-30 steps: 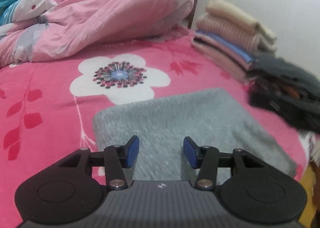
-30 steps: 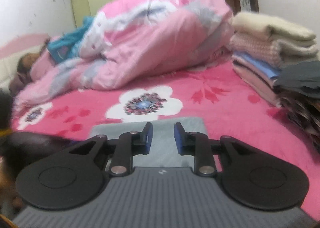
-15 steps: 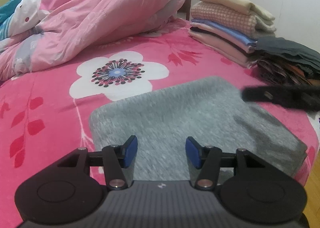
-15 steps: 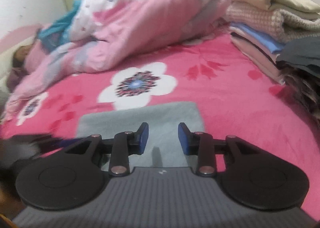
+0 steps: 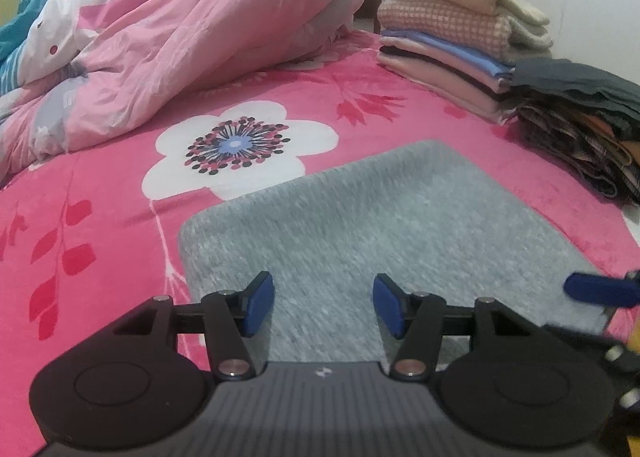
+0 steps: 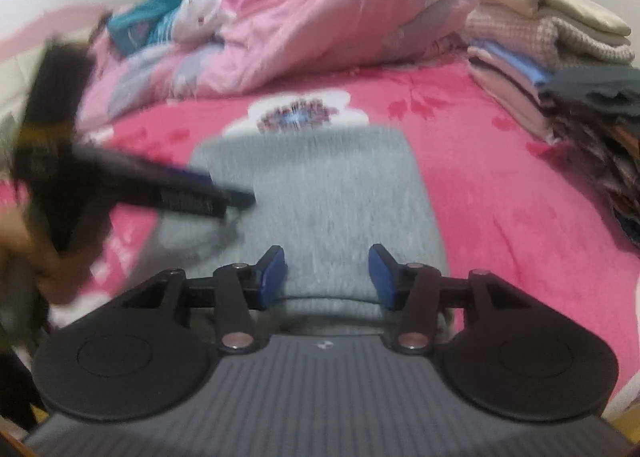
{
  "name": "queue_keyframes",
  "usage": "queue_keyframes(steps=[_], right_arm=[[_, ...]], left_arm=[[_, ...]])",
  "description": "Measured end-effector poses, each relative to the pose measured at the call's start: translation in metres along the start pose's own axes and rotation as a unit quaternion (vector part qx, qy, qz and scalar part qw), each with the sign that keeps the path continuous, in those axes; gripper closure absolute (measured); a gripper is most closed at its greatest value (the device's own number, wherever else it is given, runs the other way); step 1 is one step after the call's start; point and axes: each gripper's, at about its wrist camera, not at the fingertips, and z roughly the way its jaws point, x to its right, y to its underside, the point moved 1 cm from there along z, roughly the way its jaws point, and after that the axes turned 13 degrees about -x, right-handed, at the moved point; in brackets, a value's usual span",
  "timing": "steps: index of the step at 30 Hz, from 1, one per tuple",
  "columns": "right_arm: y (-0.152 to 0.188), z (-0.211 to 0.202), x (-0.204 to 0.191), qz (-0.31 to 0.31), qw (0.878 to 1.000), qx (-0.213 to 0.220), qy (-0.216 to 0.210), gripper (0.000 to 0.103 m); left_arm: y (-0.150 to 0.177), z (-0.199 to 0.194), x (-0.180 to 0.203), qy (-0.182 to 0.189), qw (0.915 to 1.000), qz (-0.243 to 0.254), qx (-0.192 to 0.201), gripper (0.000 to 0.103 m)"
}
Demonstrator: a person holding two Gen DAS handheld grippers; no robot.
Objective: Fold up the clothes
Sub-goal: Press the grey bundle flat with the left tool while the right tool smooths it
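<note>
1. Two claws hang over a folded grey cloth [image 5: 372, 217] on the pink bed [image 5: 100, 193].
2. Left claw [image 5: 323, 305] is open, holding nothing.
3. Right claw [image 6: 327, 277] has just been opening, nothing between its pads.
4. Folded clothes [image 5: 452, 41] are stacked behind.

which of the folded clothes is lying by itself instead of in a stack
The grey folded garment, flat on the pink flowered bedspread just ahead of both grippers. All the other folded pieces sit piled in the stacks along the right side of the bed.
</note>
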Motion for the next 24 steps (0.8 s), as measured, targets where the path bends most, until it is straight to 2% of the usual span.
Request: queue_keyframes(steps=[8, 24], right_arm=[[0.009, 0.007, -0.010, -0.014, 0.999, 0.026, 0.026, 0.047], [0.018, 0.009, -0.014, -0.021, 0.998, 0.051, 0.041, 0.046]], left_arm=[[0.000, 0.000, 0.001, -0.006, 1.0000, 0.003, -0.003, 0.045], [0.001, 0.000, 0.006, -0.021, 0.9997, 0.008, -0.006, 0.044]])
